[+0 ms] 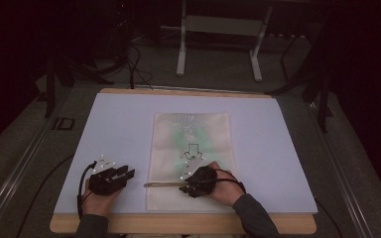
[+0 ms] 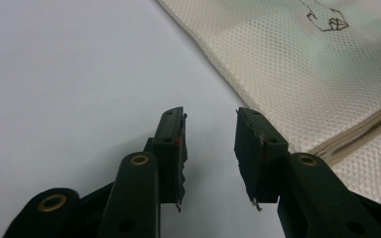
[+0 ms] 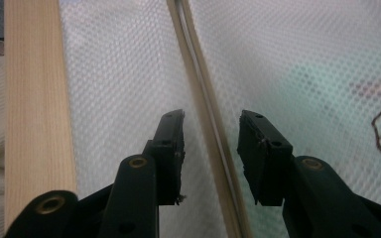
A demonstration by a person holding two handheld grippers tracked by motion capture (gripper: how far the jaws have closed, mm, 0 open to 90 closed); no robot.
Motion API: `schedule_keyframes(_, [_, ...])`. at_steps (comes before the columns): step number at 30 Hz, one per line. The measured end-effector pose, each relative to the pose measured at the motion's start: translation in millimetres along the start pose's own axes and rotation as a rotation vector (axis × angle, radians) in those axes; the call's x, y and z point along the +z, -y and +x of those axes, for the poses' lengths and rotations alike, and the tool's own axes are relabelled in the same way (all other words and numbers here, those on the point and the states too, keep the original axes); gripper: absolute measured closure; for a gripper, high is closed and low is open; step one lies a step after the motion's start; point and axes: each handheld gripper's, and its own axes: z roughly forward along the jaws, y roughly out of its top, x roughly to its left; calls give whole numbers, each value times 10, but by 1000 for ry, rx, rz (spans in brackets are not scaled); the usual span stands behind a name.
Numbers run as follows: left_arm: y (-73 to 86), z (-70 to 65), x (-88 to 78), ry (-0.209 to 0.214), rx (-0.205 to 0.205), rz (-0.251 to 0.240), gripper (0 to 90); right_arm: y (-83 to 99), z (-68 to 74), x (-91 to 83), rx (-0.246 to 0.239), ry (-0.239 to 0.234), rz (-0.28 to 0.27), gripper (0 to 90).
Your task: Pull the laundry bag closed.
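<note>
Lower centre, the right gripper (image 3: 211, 124) has its fingers apart astride the bag's (image 1: 191, 134) zipper (image 3: 203, 99); lower left, the left gripper (image 2: 210, 129) has its fingers apart over the desk (image 1: 119, 124).

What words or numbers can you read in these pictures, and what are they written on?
"ID": pale letters on the dark floor strip left of the table.
No words on the mesh bag: its dark line drawing is a picture, not letters.
Nothing written shows on the left gripper or the right gripper.
</note>
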Motion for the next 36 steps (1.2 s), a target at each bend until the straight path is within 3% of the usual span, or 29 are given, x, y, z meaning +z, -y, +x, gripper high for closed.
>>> schedule_keyframes(14, [4,19,-8,-3,0,1,633,-248,41,139,-34,-27,-1,658])
schedule_keyframes(36, [-1,42,-36,-6,-7,-15,623,-404,109,356,-11,-63,-122,689])
